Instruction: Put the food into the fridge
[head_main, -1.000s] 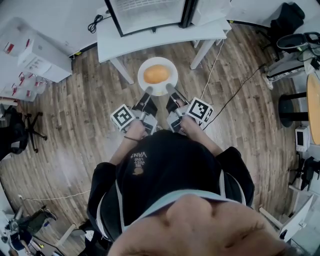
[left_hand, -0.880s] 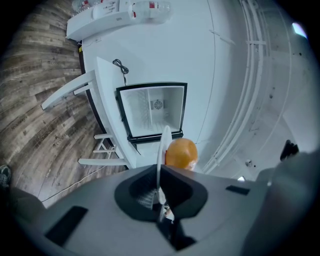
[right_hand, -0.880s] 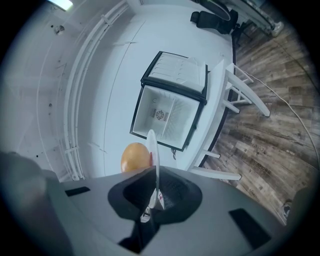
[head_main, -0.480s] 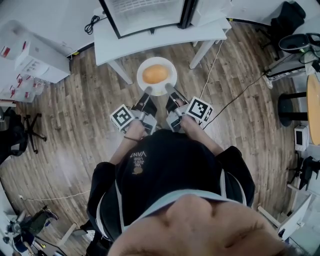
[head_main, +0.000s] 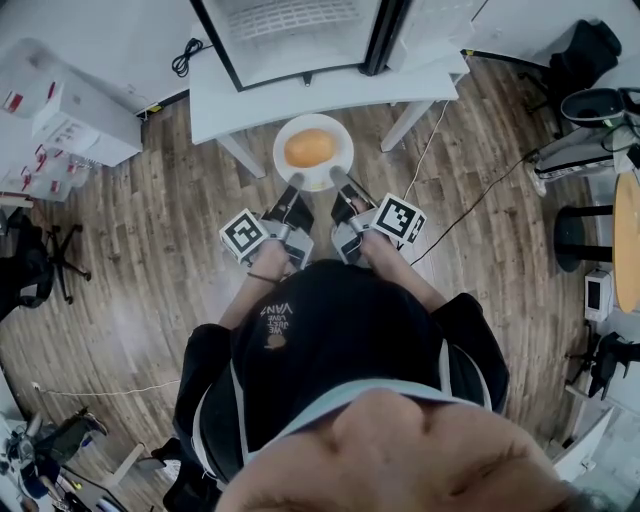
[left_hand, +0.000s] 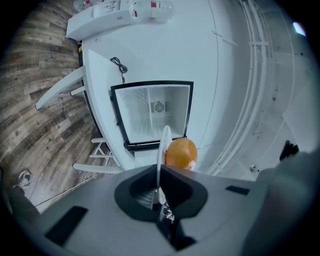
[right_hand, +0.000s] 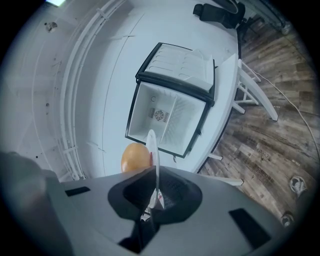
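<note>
The left gripper (head_main: 297, 180) and right gripper (head_main: 338, 173) each pinch the plate (head_main: 341, 136) carrying the food (head_main: 311, 148); the open fridge (head_main: 290, 30) lies straight ahead.

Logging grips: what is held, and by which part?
A plate carrying an orange, held by its near rim: left gripper and right gripper each have jaws shut on the edge, side by side.
</note>
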